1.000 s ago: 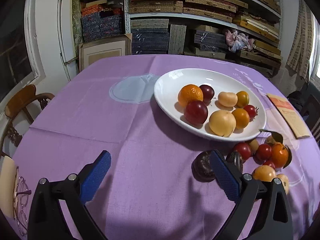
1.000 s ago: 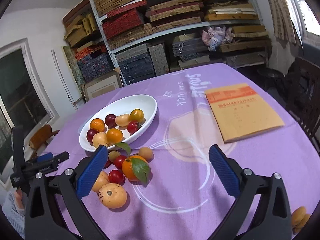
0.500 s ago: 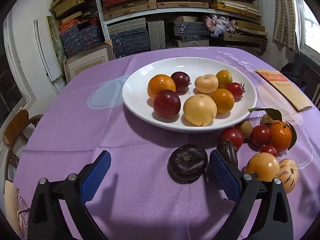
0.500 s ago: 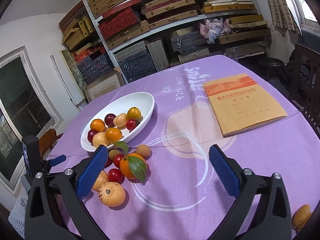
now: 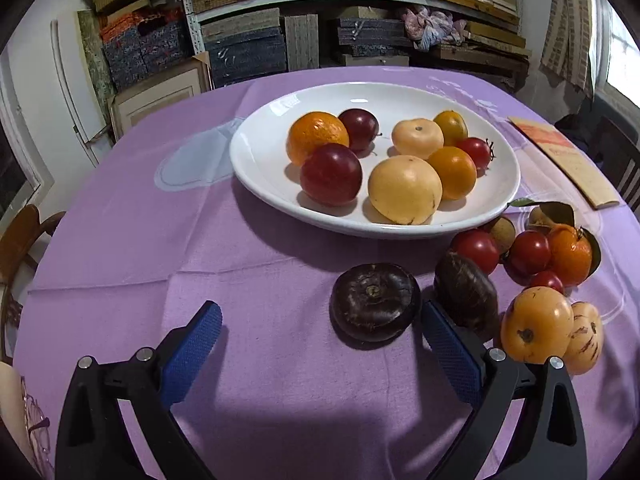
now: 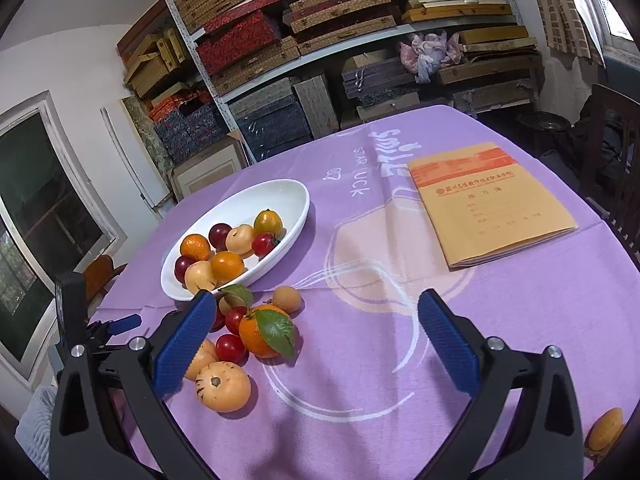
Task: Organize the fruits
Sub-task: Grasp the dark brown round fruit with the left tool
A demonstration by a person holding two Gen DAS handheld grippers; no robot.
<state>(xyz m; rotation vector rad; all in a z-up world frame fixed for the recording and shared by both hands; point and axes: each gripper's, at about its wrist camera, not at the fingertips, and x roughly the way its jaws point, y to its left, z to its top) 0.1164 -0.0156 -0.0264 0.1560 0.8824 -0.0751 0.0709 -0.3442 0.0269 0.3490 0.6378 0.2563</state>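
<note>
A white bowl (image 5: pixel 256 168) on the purple cloth holds several fruits: an orange, plums, tomatoes, pale peaches. It also shows in the right wrist view (image 6: pixel 298 216). Loose fruits lie in front of it: a dark purple round fruit (image 5: pixel 375 305), a second dark fruit (image 5: pixel 464 294), red tomatoes (image 5: pixel 476 249), a leafy orange (image 5: pixel 570 254) (image 6: pixel 262 330), yellow striped fruits (image 5: pixel 536 329) (image 6: pixel 222 386). My left gripper (image 5: pixel 318 330) is open, low over the cloth; the dark round fruit lies just ahead, near the right finger. My right gripper (image 6: pixel 312 326) is open and empty above the cloth, right of the loose fruits.
An orange notebook (image 6: pixel 490 204) lies on the cloth at the right. A small yellow fruit (image 6: pixel 606 428) sits at the near right edge. Shelves of boxes (image 6: pixel 320 40) stand behind the table. A wooden chair (image 5: pixel 20 236) stands at the left.
My left gripper has moved forward and right toward the loose fruits; the dark round fruit is now close to its right finger. My right gripper has shifted slightly, still open.
</note>
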